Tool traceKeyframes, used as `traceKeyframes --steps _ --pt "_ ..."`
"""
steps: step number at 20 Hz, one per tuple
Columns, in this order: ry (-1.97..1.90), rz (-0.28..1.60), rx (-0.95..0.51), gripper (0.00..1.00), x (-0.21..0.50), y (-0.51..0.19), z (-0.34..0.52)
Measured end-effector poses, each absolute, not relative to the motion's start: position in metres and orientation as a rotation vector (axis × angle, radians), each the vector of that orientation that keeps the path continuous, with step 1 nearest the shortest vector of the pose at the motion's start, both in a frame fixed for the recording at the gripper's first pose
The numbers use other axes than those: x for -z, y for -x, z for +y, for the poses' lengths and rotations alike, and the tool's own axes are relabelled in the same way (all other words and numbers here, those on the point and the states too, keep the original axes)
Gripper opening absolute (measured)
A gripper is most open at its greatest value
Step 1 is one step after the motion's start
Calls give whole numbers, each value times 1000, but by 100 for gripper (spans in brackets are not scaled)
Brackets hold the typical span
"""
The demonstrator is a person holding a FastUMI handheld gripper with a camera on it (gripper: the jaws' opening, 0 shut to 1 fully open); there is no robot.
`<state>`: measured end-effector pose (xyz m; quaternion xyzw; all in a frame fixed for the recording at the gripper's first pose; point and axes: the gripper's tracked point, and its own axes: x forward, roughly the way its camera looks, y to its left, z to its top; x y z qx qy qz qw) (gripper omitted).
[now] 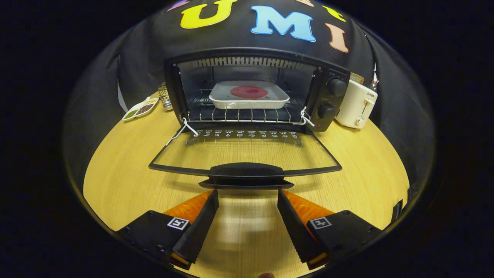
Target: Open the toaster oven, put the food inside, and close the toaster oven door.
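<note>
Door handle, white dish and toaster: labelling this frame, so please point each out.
Door handle (246,170): gripper view, middle of the grip, just ahead of the open, empty jaws.
White dish (231,101): gripper view, front wall, on the oven rack.
Toaster (354,106): gripper view, side wall.

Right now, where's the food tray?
Gripper view: the white tray with its red food sits on the wire rack inside the open toaster oven, beyond the lowered door and the open gripper.

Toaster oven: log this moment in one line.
black toaster oven door: open | white tray with red food: inside on rack | claw: open, empty, just before door handle
</note>
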<state>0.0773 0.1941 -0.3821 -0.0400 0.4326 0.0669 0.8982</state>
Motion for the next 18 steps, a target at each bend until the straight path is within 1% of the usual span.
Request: traceKeyframes --steps 12,18 --pt "66 733 -158 97 328 -92 194" --pt "66 613 -146 97 290 -116 193"
